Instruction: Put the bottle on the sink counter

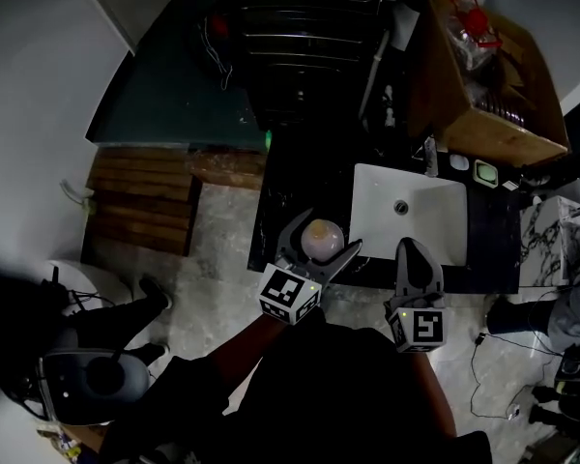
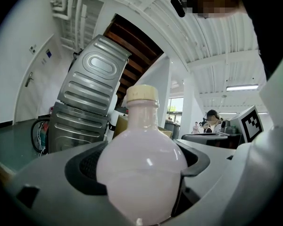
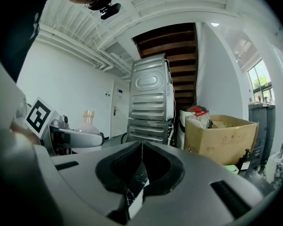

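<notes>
- Bottle (image 2: 141,168): round-bellied, pale pink, cream cap. It stands upright, clamped between the jaws of the left gripper (image 1: 327,237). It is just left of the white sink (image 1: 435,222), over the dark counter (image 1: 295,187). Contact with the counter cannot be told.
- Right gripper (image 1: 412,251): jaws pressed together with nothing between them. It is at the sink's near edge.
- Cardboard box (image 1: 464,114): holds items and sits beyond the sink's far edge.
- Grey stacked machines (image 1: 304,37): beyond the sink, to its left.
</notes>
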Demonstrator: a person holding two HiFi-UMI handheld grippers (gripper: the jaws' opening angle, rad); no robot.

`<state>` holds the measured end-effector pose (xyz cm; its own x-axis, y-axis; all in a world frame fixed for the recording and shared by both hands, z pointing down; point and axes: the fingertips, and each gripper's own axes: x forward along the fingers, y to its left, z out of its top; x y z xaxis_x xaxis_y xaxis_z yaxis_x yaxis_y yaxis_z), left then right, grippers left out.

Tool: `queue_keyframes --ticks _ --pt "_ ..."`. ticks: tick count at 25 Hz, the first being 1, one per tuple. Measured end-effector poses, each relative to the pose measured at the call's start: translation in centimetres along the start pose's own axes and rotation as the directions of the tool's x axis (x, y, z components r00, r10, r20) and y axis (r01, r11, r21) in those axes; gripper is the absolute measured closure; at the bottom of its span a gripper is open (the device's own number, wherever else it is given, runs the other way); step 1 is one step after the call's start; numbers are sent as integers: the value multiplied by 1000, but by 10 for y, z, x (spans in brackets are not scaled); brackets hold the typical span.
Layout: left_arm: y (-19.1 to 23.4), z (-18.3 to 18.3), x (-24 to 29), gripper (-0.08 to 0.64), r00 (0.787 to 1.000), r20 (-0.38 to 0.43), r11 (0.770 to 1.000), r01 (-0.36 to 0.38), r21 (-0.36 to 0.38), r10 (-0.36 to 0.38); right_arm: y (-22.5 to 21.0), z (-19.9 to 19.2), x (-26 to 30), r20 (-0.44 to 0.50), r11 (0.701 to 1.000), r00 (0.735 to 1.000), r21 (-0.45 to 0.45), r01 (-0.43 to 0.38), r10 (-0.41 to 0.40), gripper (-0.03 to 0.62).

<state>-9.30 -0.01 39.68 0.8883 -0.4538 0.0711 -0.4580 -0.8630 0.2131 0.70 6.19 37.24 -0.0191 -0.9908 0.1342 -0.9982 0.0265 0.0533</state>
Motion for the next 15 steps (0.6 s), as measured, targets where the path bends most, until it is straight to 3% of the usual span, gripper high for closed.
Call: queue_keyframes --ticks 7,15 --pt "22 -1 1 158 1000 -4 1000 6 12 -6 -2 -3 11 9 999 999 38 39 -40 552" --pt "45 -10 12 158 999 -16 999 -51 14 52 0 -14 38 -13 999 1000 51 -2 2 552"
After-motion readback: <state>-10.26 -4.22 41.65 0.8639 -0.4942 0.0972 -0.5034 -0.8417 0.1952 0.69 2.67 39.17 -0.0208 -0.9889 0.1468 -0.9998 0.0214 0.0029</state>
